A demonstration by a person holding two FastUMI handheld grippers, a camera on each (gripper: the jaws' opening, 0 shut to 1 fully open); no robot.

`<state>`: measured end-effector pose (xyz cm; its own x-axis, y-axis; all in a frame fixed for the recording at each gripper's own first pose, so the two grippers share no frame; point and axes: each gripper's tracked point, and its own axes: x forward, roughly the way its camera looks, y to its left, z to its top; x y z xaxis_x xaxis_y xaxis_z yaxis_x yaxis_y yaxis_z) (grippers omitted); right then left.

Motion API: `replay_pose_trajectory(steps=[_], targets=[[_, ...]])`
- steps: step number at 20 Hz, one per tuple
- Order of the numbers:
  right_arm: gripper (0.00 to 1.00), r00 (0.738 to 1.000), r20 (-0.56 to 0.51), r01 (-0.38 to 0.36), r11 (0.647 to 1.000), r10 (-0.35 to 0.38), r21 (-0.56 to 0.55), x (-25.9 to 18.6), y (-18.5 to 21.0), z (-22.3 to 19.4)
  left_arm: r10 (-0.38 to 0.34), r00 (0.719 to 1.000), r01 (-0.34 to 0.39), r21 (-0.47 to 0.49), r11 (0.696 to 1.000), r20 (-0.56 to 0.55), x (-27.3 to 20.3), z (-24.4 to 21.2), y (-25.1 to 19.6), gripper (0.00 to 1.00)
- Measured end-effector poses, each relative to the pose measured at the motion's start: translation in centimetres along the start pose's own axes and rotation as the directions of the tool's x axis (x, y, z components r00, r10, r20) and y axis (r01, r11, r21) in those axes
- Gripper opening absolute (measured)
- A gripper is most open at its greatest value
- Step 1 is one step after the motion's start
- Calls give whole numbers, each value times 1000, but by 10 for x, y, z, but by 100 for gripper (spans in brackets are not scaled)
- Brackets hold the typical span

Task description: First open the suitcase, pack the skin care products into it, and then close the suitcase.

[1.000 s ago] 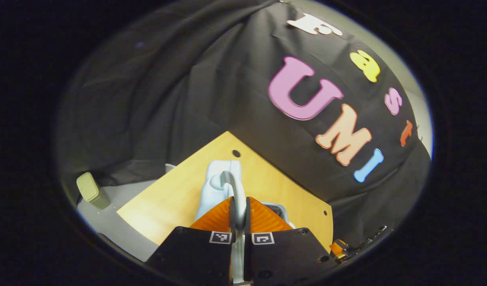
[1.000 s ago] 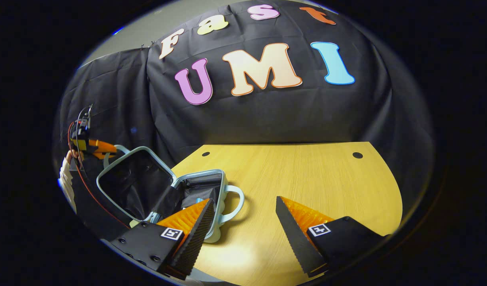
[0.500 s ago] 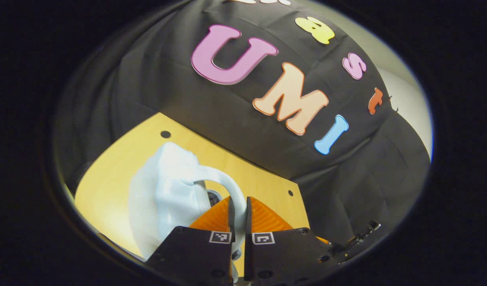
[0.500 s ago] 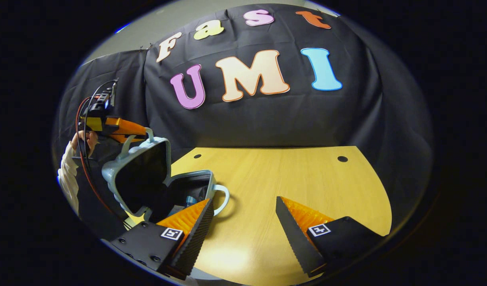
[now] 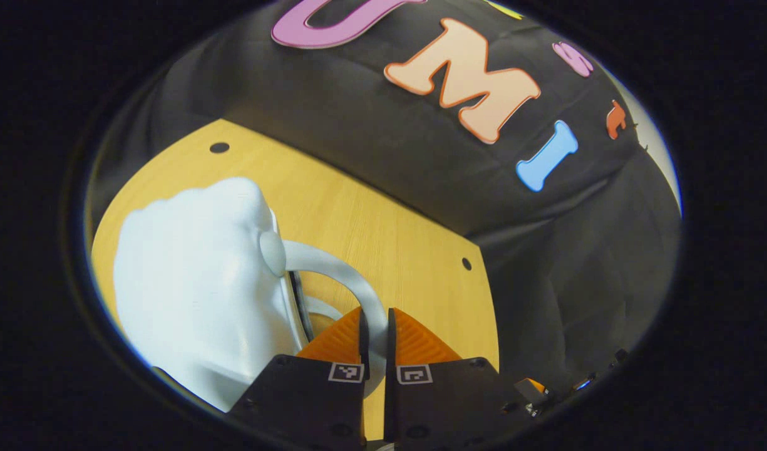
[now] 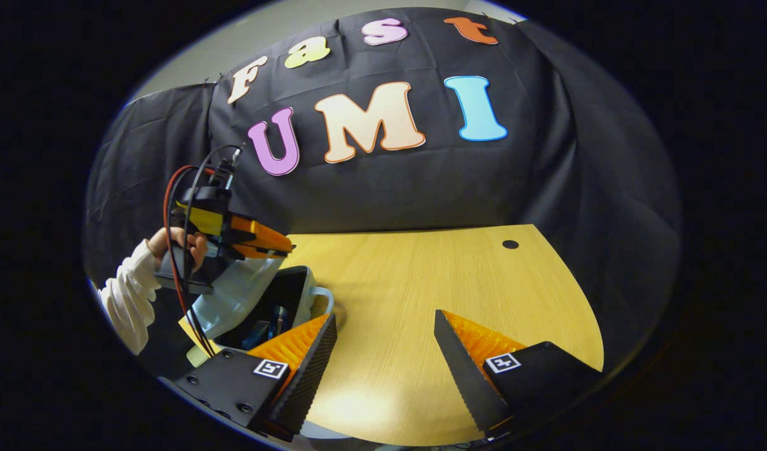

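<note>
I have the left gripper (image 5: 375, 329) pinched shut on the lid handle (image 5: 352, 285) of the pale blue suitcase (image 6: 267, 300), and over the last second the lid (image 5: 195, 288) has swung from standing wide open, its dark lining facing me, to tipped well down over the base. A gap is left at the handle side, so I judge this the closing step, more than halfway through its arc, with packing already done.

The right gripper (image 6: 386, 351) hangs with its fingers spread wide over the bare wooden table (image 6: 458, 282), holding nothing, much as it did a second ago.

The left gripper view gives me the grip itself: both fingers pressing on the curved handle, and the lid's moulded outer shell close on the left. It tells me nothing of the contents. The right gripper view supplies that: the suitcase at the table's left edge, the base handle (image 6: 324, 300) sticking out toward the table's middle, and through the remaining gap some blue skin care products (image 6: 270, 322) lying inside. It also shows the person's hand (image 6: 183, 241) and white sleeve (image 6: 126, 294) behind the left gripper.
</note>
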<state>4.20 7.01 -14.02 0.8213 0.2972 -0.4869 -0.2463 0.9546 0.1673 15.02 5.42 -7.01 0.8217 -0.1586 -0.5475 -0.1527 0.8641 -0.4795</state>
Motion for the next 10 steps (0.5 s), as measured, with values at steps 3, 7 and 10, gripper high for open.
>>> replay_pose_trajectory(steps=[3, 7, 10], targets=[[98, 1000, 0, 12, 1000, -12, 25, 0, -7, -2, 51, 997, -50, 18, 999, -64, 37, -24, 8, 5], [98, 1000, -12, 29, 999, -29, 17, 3, -15, -7, 111, 986, -112, -2, 994, -122, 68, -45, 23, 7], [98, 1000, -18, 25, 999, -25, 19, 6, -12, -7, 141, 980, -137, 43, 990, -142, 71, -48, 24, 10]])
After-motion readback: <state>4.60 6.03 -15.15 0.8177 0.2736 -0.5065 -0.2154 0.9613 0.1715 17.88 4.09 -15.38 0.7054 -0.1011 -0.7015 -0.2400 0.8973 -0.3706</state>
